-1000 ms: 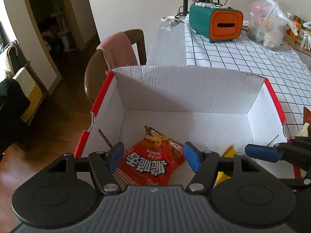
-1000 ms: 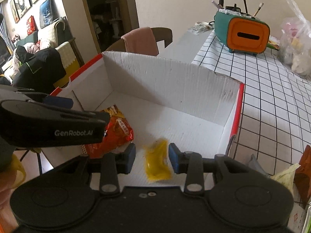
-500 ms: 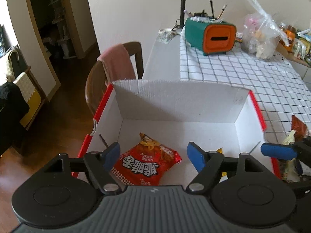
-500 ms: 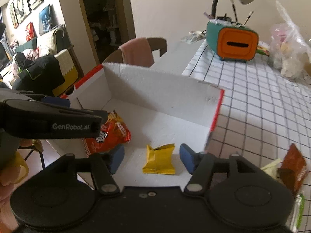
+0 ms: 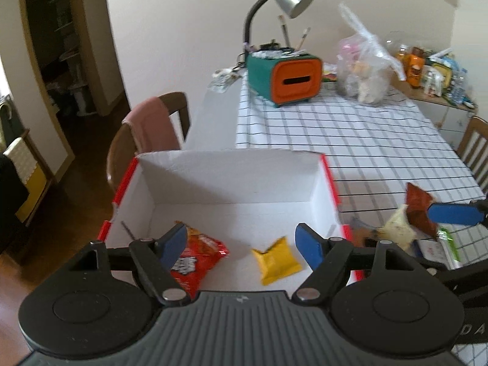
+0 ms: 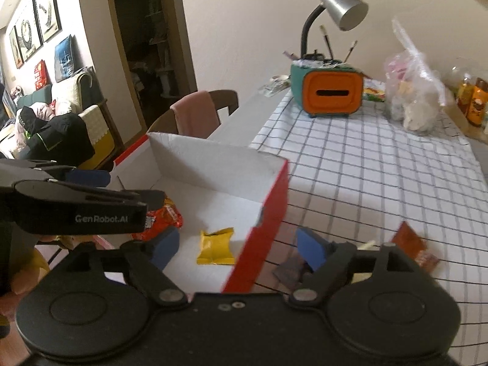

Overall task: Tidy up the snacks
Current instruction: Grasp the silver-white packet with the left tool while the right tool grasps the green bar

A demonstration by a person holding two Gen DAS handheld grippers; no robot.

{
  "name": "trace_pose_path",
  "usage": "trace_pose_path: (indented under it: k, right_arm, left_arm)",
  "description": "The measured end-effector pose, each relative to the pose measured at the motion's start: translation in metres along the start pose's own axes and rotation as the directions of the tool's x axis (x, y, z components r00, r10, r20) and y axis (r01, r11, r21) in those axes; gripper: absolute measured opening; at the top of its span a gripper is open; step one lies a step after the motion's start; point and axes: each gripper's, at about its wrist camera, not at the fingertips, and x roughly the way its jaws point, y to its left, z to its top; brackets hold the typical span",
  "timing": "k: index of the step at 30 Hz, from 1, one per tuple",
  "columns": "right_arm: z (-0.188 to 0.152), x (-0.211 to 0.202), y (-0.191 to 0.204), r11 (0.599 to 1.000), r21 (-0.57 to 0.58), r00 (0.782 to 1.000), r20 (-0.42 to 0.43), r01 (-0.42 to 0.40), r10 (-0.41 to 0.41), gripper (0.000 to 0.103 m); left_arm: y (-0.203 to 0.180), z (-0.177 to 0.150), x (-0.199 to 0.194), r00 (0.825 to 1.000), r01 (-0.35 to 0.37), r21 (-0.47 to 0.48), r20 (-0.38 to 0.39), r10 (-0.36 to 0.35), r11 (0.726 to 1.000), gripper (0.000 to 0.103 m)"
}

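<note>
The worktop (image 6: 381, 164), under its white cloth with a black grid, carries my open white cardboard box with red outer sides (image 5: 231, 170) at its near left corner, beside the wooden chair draped with a pink cloth (image 5: 152, 125). Two snacks already lie on the box floor: the red crinkly foil snack bag (image 5: 198, 259) toward the left wall and the small yellow foil packet (image 5: 276, 259) nearer the right wall, apart from each other.

What I judge is left sits outside, on the worktop just beyond the box's right wall near the near edge: a brown-red foil packet (image 6: 413, 248), a pale cream wrapped snack (image 5: 396, 228), a green-and-white wrapper (image 5: 446, 241) and a dark flat packet (image 6: 288, 270). So the sorting looks partly done, with this small pile not yet boxed.

My left tool (image 5: 241, 242) hangs over the box with its blue pads spread wide and nothing between them; its jaws have just been opening. My right tool (image 6: 236, 248) straddles the box's red right wall, gaping and gripping nothing, its jaws having just been opening off the yellow packet.
</note>
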Motion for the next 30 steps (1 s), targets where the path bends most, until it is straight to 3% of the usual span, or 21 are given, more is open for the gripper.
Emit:
trace_pose_path:
  k: [4, 6, 10, 20, 30]
  right_arm:
    - [-0.006, -0.020, -0.021, 1.000, 0.018, 1.000, 0.014, 0.023, -0.023, 0.093]
    - [-0.010, -0.030, -0.035, 0.999, 0.037, 0.999, 0.019, 0.033, -0.034, 0.096]
    - [-0.022, -0.049, -0.063, 0.996, 0.059, 0.998, 0.033, 0.060, -0.062, 0.102]
    - [-0.060, -0.068, -0.137, 0.980, 0.133, 0.989, -0.014, 0.150, -0.150, 0.102]
    - [-0.097, -0.037, -0.187, 0.961, 0.201, 0.979, -0.113, 0.191, -0.171, 0.098]
  left_arm:
    - [-0.021, -0.001, -0.011, 0.999, 0.042, 0.015, 0.016, -0.042, 0.999, 0.079]
    - [-0.031, -0.002, -0.015, 0.997, 0.073, 0.019, 0.030, -0.074, 0.997, 0.087]
    - [-0.057, -0.006, -0.020, 0.990, 0.133, 0.040, 0.040, -0.134, 0.990, 0.088]
    - [-0.126, -0.028, -0.009, 0.975, 0.224, 0.095, -0.038, -0.221, 0.970, 0.088]
    - [-0.175, -0.057, 0.026, 0.959, 0.260, 0.106, -0.143, -0.244, 0.960, 0.088]
